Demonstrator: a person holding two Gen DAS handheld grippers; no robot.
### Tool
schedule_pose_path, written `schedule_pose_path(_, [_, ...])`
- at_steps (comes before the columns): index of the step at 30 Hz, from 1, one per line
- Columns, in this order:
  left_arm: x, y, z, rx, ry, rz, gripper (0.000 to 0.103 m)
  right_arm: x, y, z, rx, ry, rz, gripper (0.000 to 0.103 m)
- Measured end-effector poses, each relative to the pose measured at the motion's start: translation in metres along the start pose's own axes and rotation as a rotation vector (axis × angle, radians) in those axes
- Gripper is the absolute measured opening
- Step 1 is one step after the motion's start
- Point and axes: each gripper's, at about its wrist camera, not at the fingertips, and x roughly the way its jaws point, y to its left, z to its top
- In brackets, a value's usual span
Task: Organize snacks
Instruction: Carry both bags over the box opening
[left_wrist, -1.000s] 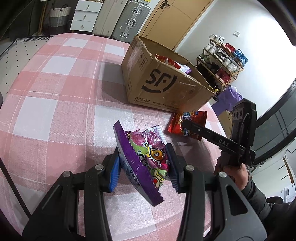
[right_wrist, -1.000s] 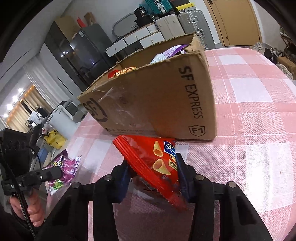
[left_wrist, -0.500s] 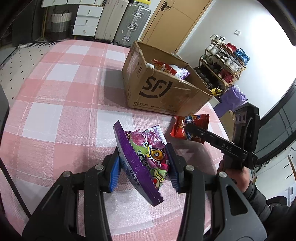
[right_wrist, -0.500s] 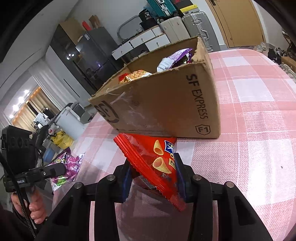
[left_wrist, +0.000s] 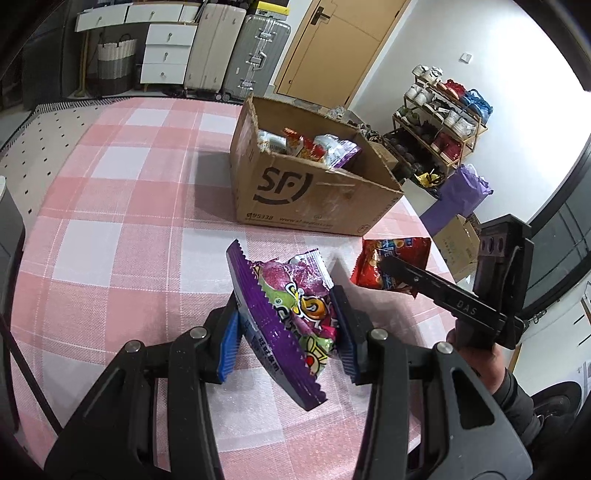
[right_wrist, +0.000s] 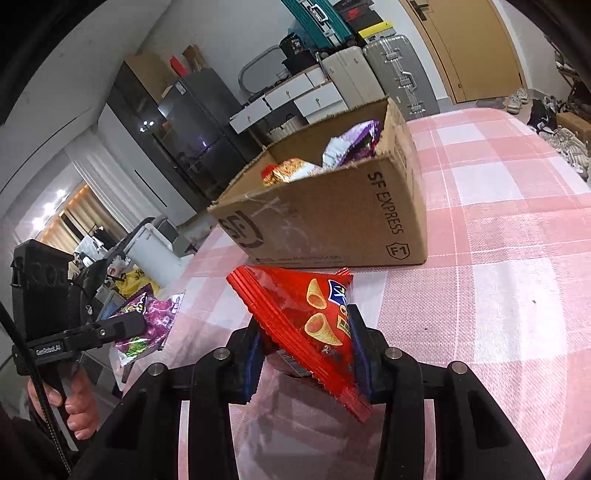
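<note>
My left gripper (left_wrist: 286, 328) is shut on a purple snack bag (left_wrist: 291, 314) and holds it above the pink checked table (left_wrist: 129, 221). My right gripper (right_wrist: 306, 343) is shut on a red snack bag (right_wrist: 310, 317), also held above the table. An open SF cardboard box (left_wrist: 303, 192) with several snack packets inside stands ahead of both grippers. The box also shows in the right wrist view (right_wrist: 332, 225). The red bag shows in the left wrist view (left_wrist: 391, 266), and the purple bag in the right wrist view (right_wrist: 147, 321).
Suitcases (left_wrist: 236, 51) and white drawers (left_wrist: 166, 48) stand beyond the table's far edge. A shoe rack (left_wrist: 443, 118) and a purple bag (left_wrist: 458, 195) stand to the right of the table. A dark fridge (right_wrist: 192, 129) stands behind the box in the right wrist view.
Both grippers have risen with their bags still held. The box now appears lower and farther, and its contents show more.
</note>
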Motion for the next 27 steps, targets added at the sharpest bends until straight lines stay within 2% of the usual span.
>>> schedule_pose_path(6, [-0.019,-0.013,0.006,0.028,-0.028,0.038,0.041,-0.031,0.019,0.006,-0.027,-0.055,0.033,0.041])
schedule_pose_path(12, [-0.041,-0.028,0.014,0.063,-0.056,0.026,0.041,-0.065,0.053,0.018,-0.097,-0.118,0.049,0.041])
schedule_pose_path(17, [-0.067,-0.042,0.025,0.094,-0.121,0.015,0.041,-0.09,0.073,0.028,-0.141,-0.164,0.044,0.041])
schedule_pose_path(23, [-0.08,-0.051,0.05,0.116,-0.143,0.007,0.041,-0.115,0.085,0.044,-0.15,-0.22,0.04,0.041])
schedule_pose_path(27, [-0.08,-0.059,0.077,0.153,-0.147,0.001,0.041,-0.124,0.084,0.063,-0.126,-0.269,0.046,0.041])
